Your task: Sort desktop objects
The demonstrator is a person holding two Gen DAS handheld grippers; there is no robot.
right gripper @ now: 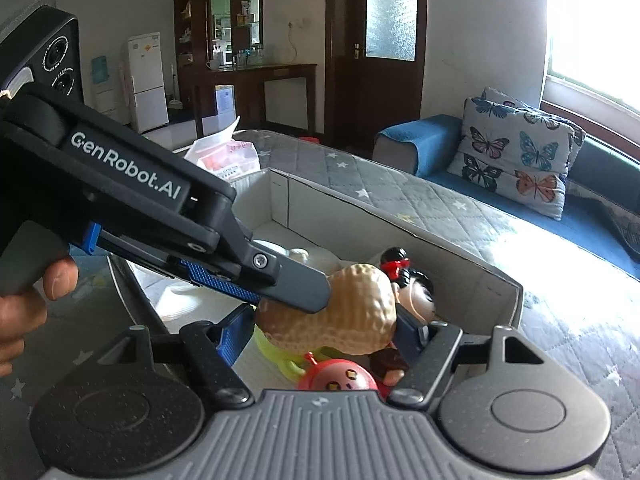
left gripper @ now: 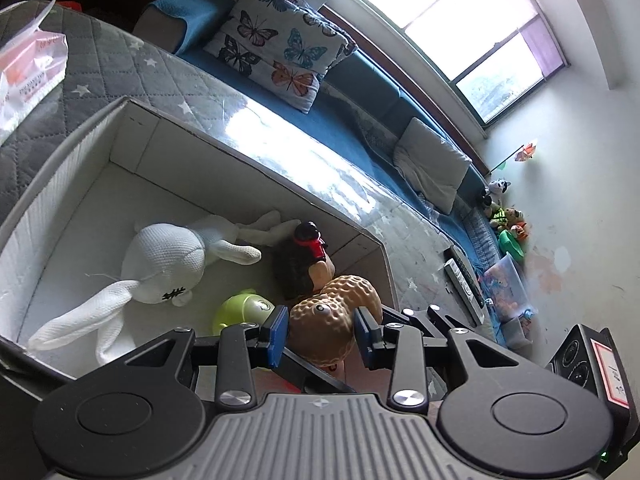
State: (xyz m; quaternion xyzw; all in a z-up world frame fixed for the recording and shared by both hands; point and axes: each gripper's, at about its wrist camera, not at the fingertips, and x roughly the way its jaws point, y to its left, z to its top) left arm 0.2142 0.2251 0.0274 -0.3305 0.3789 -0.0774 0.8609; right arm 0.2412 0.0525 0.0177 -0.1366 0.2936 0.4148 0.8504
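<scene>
A tan peanut-shaped toy sits between the blue pads of my left gripper, which is shut on it over the near end of a white cardboard box. In the right wrist view the same peanut toy is also between the pads of my right gripper, with the left gripper reaching in from the left. In the box lie a white knitted rabbit, a dark-haired doll, a green toy and a red round toy.
The box stands on a grey quilted star-pattern table cover. A tissue pack lies at the far left. A blue sofa with a butterfly pillow runs behind. Remotes and small toys lie at the right.
</scene>
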